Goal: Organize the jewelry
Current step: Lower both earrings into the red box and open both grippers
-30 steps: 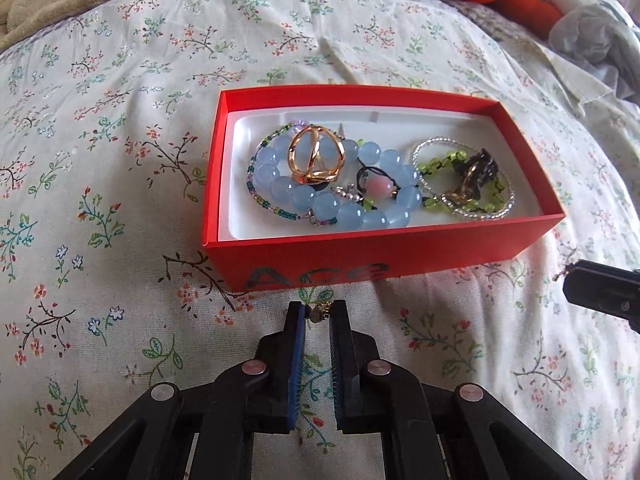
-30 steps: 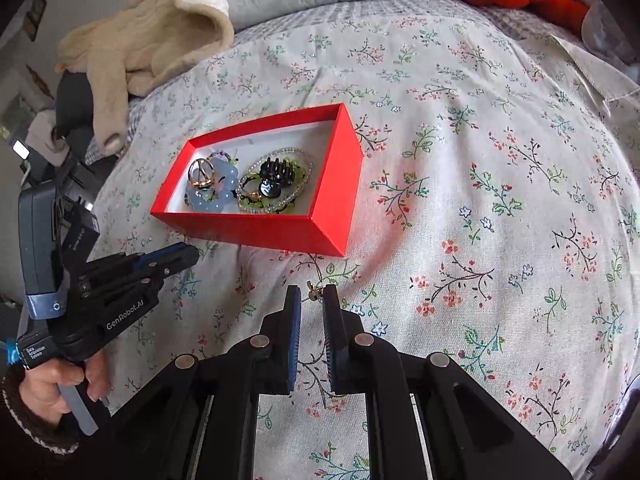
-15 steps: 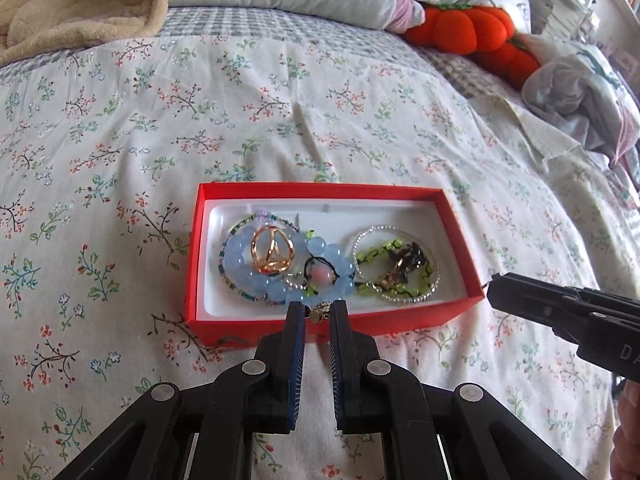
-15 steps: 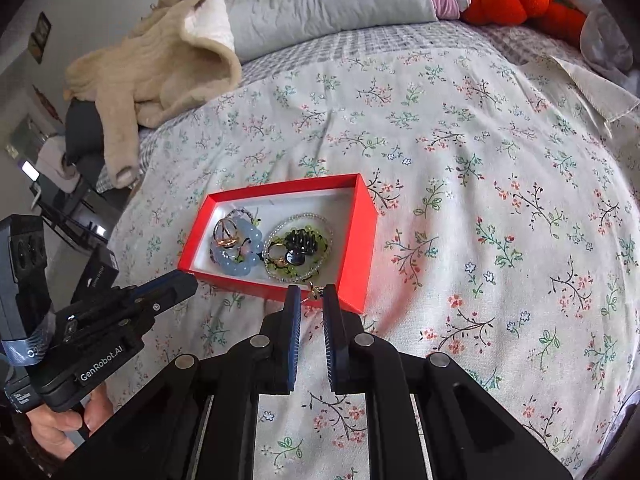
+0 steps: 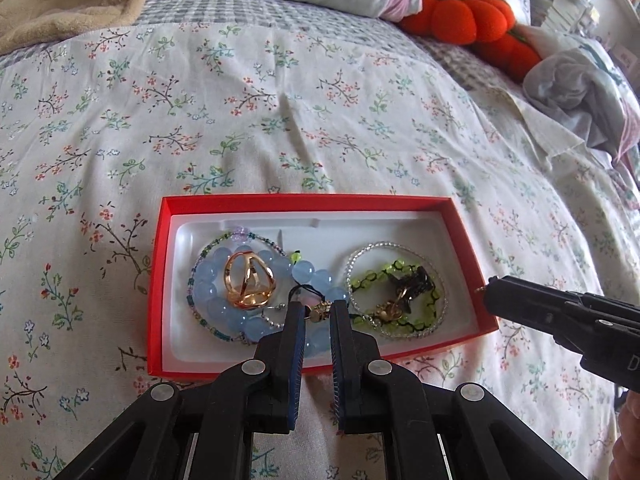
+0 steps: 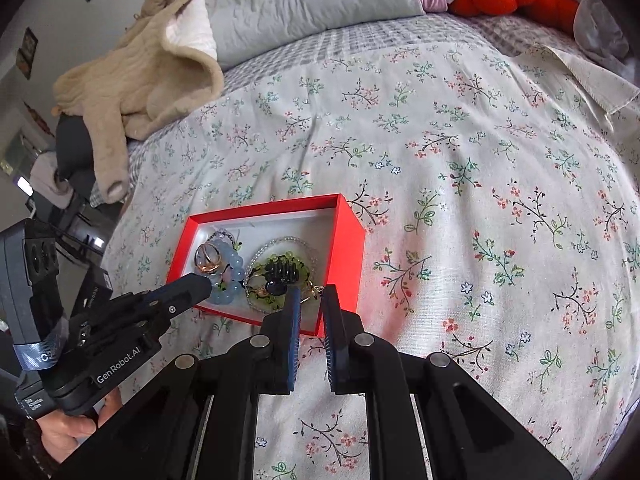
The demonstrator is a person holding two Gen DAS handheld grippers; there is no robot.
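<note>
From the left wrist we see open floral bedspread [image 5: 280, 120] around the red box [image 5: 160, 280]; our left gripper [image 5: 318, 312] tilts down over its near edge, jaws opening, a small gold earring [image 5: 321, 311] between them; bracelets fill the box.

From the right wrist, bare bedspread lies rightward; our right gripper [image 6: 310, 294], nearly closed, pinches a gold earring [image 6: 316, 291] at the box's near-right corner.

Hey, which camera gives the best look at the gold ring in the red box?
The left wrist view. There the gold ring sits large and unblocked on the blue bead bracelet, its crossed bands clear. In the right wrist view the ring is small, and the left tool reaches close beside it.
</note>
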